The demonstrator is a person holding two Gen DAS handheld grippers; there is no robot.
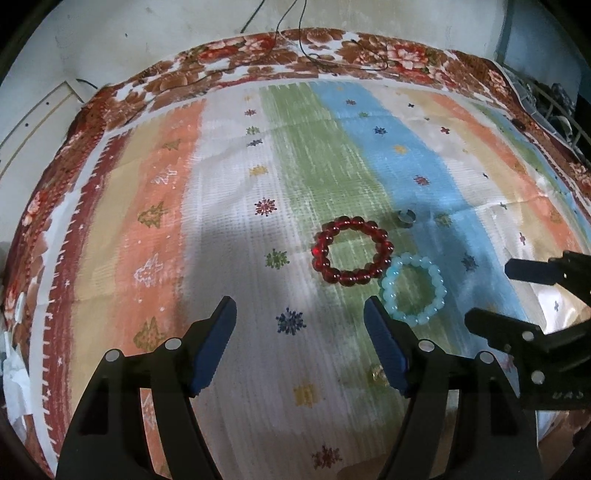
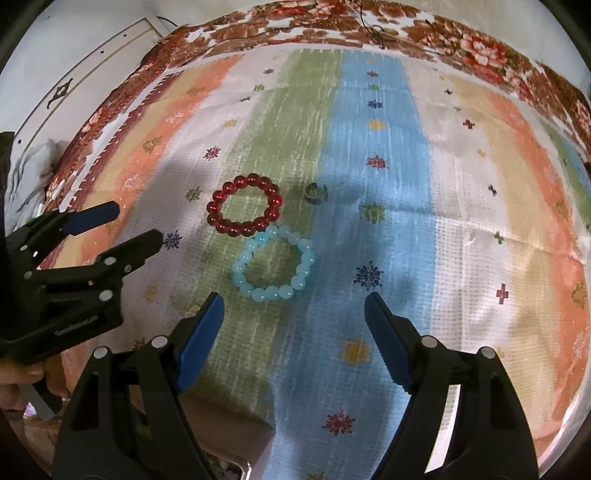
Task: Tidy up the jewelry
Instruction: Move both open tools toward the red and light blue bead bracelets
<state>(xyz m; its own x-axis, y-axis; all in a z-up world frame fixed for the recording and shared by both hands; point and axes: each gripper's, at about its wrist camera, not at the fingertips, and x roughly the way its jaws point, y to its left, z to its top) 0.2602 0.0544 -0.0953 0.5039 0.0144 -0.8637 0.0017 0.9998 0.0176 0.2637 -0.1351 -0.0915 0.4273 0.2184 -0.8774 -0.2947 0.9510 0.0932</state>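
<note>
two bead bracelets — one red (image 2: 244, 205), one pale blue (image 2: 274, 264) — perhaps one ring (image 2: 317, 192); both tongs (image 1: 300, 347) (image 2: 294, 341) apart, empty.

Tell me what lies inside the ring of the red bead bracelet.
Inside the red bead bracelet only the striped cloth shows, green and white there. Nothing covers that area. The blue bead bracelet touches its outside; the small metal ring lies apart.

- A striped cloth (image 1: 229, 206) in orange, white, green and blue covers the desk.
- Below it lies a floral cloth (image 1: 369, 51).
- Behind stands a pale wall (image 1: 147, 33) with thin wires (image 1: 301, 29).
</note>
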